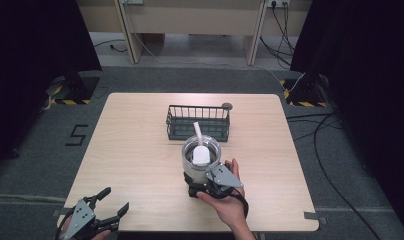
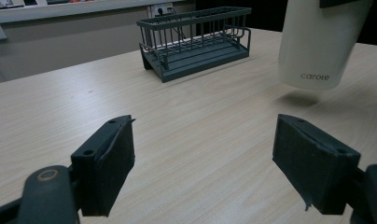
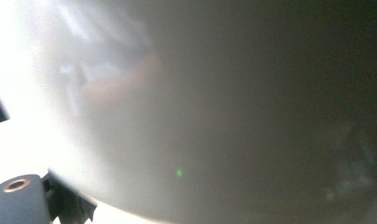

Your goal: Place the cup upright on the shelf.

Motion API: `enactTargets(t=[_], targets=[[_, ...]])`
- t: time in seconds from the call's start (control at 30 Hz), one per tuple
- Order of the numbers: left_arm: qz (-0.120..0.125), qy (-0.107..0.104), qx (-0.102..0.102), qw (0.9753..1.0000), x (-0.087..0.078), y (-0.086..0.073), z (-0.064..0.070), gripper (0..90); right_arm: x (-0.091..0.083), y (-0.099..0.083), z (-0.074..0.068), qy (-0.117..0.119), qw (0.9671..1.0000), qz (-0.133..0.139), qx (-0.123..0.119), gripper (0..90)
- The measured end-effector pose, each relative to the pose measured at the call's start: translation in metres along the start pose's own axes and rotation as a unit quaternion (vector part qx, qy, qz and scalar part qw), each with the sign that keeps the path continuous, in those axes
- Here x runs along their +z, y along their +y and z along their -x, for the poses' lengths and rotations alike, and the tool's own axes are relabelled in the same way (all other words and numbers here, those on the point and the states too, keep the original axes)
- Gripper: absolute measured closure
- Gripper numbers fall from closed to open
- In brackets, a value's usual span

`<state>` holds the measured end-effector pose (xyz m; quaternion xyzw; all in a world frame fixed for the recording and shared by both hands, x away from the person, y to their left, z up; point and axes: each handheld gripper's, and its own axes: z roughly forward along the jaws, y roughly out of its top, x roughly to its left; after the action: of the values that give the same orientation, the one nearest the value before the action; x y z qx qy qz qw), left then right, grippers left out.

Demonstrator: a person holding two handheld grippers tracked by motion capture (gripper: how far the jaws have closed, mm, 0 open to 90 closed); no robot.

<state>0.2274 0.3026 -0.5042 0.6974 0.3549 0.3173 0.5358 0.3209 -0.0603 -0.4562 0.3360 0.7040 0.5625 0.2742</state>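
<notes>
A white plastic tumbler with a clear lid and a white straw [image 1: 200, 159] is gripped by the right gripper [image 1: 206, 181], whose jaws are closed on the lower body of the cup; in the right gripper view the pale wall [image 3: 214, 116] sits right against the lens. The tumbler is held upright and lifted clear of the light wooden tabletop [image 1: 140, 150], a shadow being visible under its base in the left gripper view [image 2: 317, 42]. It hangs over the middle of the tabletop, towards the near edge, just in front of the dark wire basket [image 1: 198, 122] that stands near the far edge.

The step in hand is judged to be a carry towards the basket. The cup is best kept vertical so the straw and lid are not disturbed, and raised enough for its base to pass over the basket's near rail before being lowered inside.

The left gripper [image 1: 107, 205] rests at the near left corner with its jaws spread wide and empty.
</notes>
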Motion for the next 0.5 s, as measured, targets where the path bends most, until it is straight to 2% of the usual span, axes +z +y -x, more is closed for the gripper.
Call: enactTargets(t=[0.33, 0.5], targets=[[0.0, -0.001, 0.001, 1.0, 0.001, 0.0, 0.001, 20.2, 0.0, 0.016, 0.013, -0.017, 0.9997, 0.015, 0.004, 10.3], [0.0, -0.001, -0.001, 1.0, 0.001, 0.0, 0.001, 20.2, 0.003, 0.02, 0.02, -0.024, 0.9994, 0.016, 0.017, 10.3]])
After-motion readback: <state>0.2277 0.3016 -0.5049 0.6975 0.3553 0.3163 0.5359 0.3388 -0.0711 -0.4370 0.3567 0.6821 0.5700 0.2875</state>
